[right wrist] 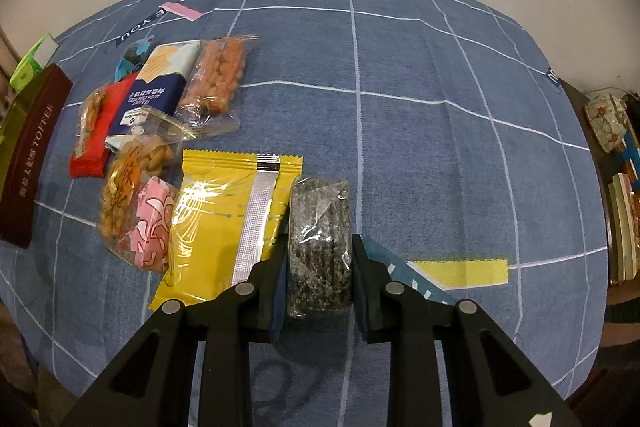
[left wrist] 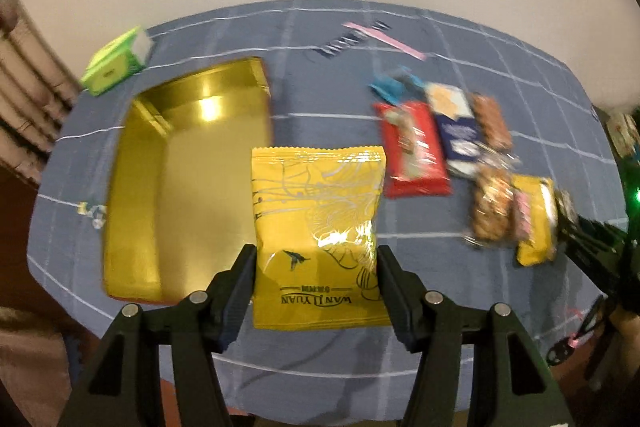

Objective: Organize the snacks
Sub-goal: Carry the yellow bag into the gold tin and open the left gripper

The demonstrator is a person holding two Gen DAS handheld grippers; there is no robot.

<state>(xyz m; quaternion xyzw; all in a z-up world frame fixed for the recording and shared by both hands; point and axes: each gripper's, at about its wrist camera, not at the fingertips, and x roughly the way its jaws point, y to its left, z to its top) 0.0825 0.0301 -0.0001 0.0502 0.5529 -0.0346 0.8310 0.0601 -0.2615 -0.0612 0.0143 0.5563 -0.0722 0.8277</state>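
In the left wrist view my left gripper [left wrist: 316,267] is shut on a yellow snack packet [left wrist: 318,243], its pads pressing both side edges. The packet hangs above the blue checked cloth, just right of an open gold tin [left wrist: 188,167]. A pile of snacks lies farther right, with a red packet [left wrist: 416,151] and a navy packet [left wrist: 456,131] in it. In the right wrist view my right gripper [right wrist: 320,267] is shut on a dark speckled bar in clear wrap [right wrist: 320,243]. A second yellow packet [right wrist: 228,227] lies seam up just to its left.
Left of the right gripper lie a pink packet [right wrist: 150,231], a bag of nuts [right wrist: 128,179] and a skewer pack [right wrist: 218,79]. The tin's maroon toffee side [right wrist: 32,155] stands at the left edge, a green box [left wrist: 116,63] behind it. Shelves with crockery [right wrist: 608,123] stand beyond the table's right edge.
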